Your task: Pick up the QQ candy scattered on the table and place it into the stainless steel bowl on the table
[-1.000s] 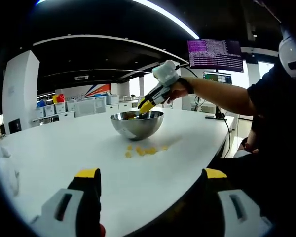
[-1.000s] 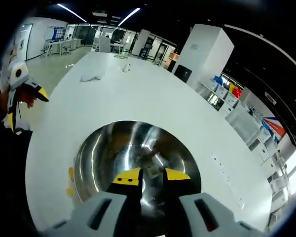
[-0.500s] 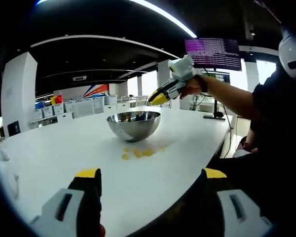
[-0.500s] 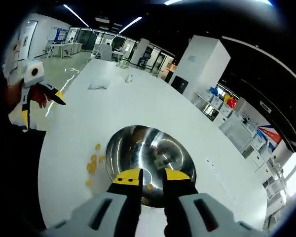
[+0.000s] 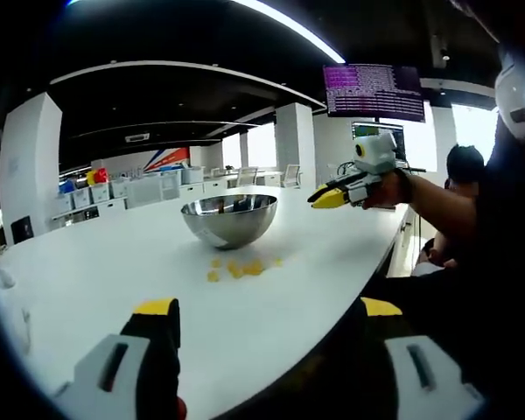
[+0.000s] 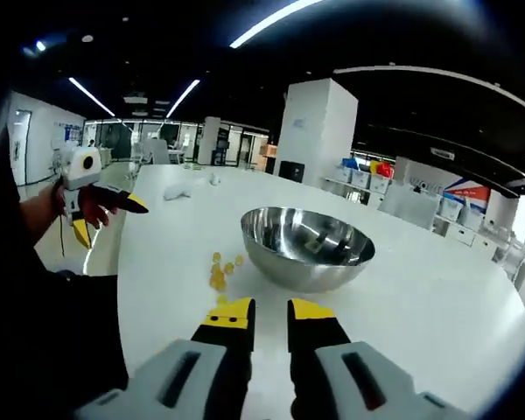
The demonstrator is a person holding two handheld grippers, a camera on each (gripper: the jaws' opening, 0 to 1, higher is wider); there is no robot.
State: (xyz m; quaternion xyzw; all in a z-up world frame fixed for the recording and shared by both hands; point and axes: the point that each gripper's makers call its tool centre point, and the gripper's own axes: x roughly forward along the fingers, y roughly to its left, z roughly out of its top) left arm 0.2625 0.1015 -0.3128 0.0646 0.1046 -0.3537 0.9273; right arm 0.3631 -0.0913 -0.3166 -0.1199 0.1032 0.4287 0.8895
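Note:
The stainless steel bowl [image 5: 227,219] stands on the white table [image 5: 96,271]; from the right gripper view the bowl [image 6: 306,247] is side-on and just ahead. Several yellow QQ candies [image 5: 236,267] lie scattered in front of it, candies [image 6: 219,276] left of the bowl in the right gripper view. My left gripper [image 5: 269,308] hovers at the near table edge, jaws wide apart and empty. My right gripper [image 6: 269,311] hangs short of the bowl, a narrow gap between its yellow tips, nothing in it. That right gripper [image 5: 331,199] is held over the table's right side. The left gripper [image 6: 105,210] appears far left.
A person's arm and dark sleeve [image 5: 446,210] reach in from the right. A white object [image 6: 177,193] lies far down the table. Shelves with bins [image 5: 131,188] and a white pillar [image 6: 319,127] stand beyond the table. The table edge curves close on the right.
My right gripper has pulled out of the bowl and back toward the table edge, so the bowl now appears from the side. The left gripper has barely moved.

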